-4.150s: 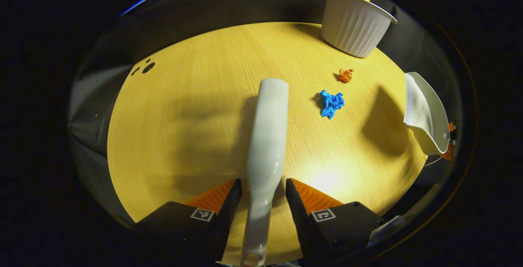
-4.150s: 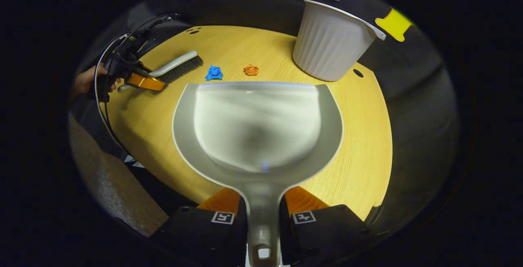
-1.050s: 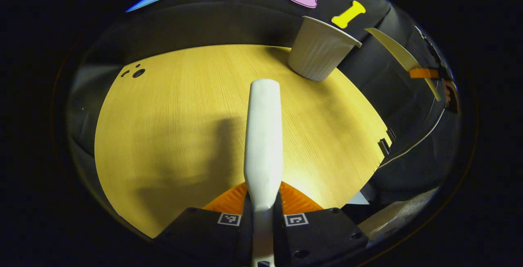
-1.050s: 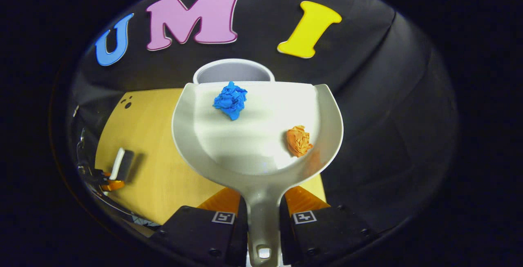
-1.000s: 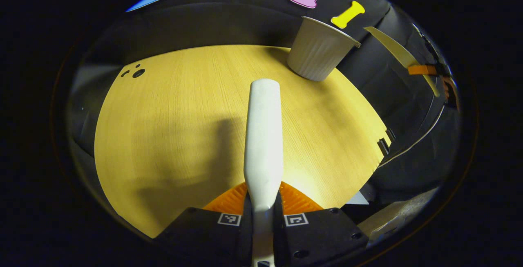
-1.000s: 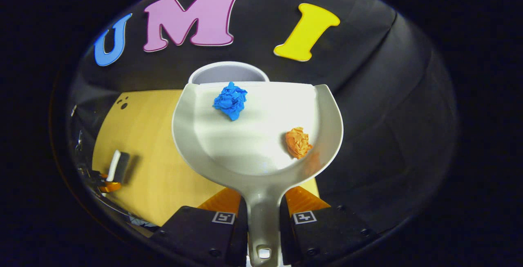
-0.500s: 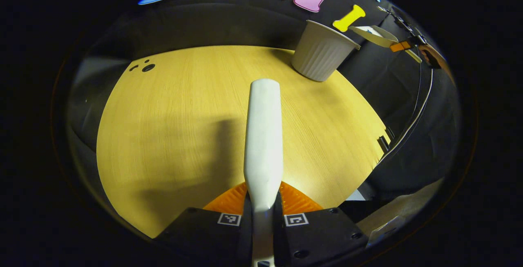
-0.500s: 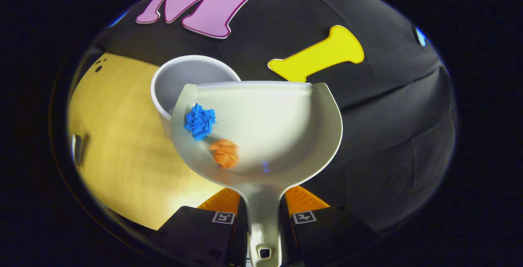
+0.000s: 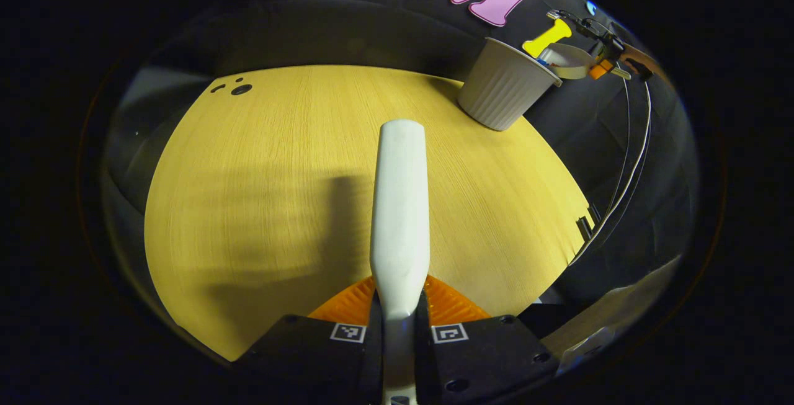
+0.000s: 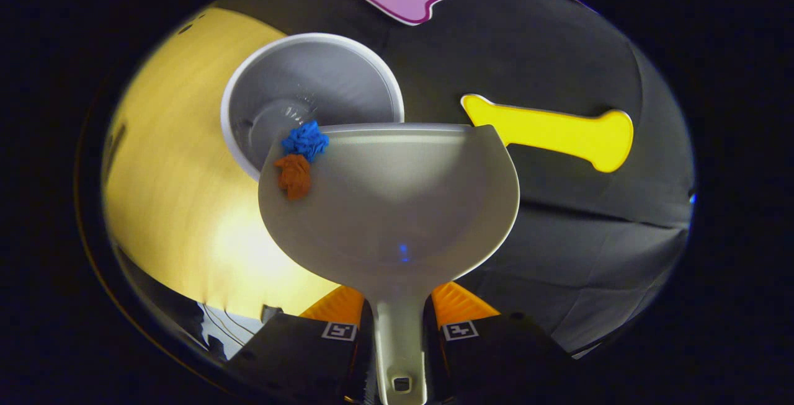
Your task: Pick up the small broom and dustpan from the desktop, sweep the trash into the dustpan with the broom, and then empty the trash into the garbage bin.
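Your left gripper [image 9: 399, 324] was clamped on smooth white broom [image 9: 400, 206] handle, held over pale wood-grain desktop [image 9: 267, 169]. Right gripper [image 10: 397, 318] gripped glossy dustpan [image 10: 397, 206] handle, pan tilted toward its left edge. Crumpled blue wad [image 10: 305, 139] and orange wad [image 10: 294, 175] sat at that edge, over open mouth of garbage bin [image 10: 335, 82]. Left gripper view caught bin's ribbed outer wall at far desk edge, dustpan beside its rim; right gripper view looked down into its smooth inside. Black cloth wall behind.
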Action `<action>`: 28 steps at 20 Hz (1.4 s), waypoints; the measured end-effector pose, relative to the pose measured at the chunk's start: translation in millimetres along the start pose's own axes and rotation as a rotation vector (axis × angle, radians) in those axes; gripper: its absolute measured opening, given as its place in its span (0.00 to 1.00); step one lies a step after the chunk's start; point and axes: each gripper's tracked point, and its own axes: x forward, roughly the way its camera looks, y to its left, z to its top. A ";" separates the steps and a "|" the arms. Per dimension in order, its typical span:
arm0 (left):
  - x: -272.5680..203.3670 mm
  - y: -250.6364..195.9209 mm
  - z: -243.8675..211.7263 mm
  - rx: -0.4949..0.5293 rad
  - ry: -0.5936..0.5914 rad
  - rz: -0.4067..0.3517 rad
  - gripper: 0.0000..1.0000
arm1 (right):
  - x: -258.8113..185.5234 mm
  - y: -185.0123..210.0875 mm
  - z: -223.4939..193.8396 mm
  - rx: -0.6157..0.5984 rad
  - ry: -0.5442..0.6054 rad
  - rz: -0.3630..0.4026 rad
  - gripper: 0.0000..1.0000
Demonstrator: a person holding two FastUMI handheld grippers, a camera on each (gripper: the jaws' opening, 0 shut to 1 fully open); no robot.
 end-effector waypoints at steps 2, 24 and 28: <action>0.7 1.0 0.3 -0.006 0.000 0.002 0.24 | 6.4 -6.8 3.6 -0.002 0.018 0.001 0.38; 12.8 -18.0 33.1 0.013 -0.007 0.079 0.24 | -62.3 69.4 -57.6 0.350 -0.419 0.305 0.35; 9.3 -21.1 41.4 0.030 -0.023 0.142 0.24 | -72.7 147.1 -85.6 0.316 -0.471 0.425 0.33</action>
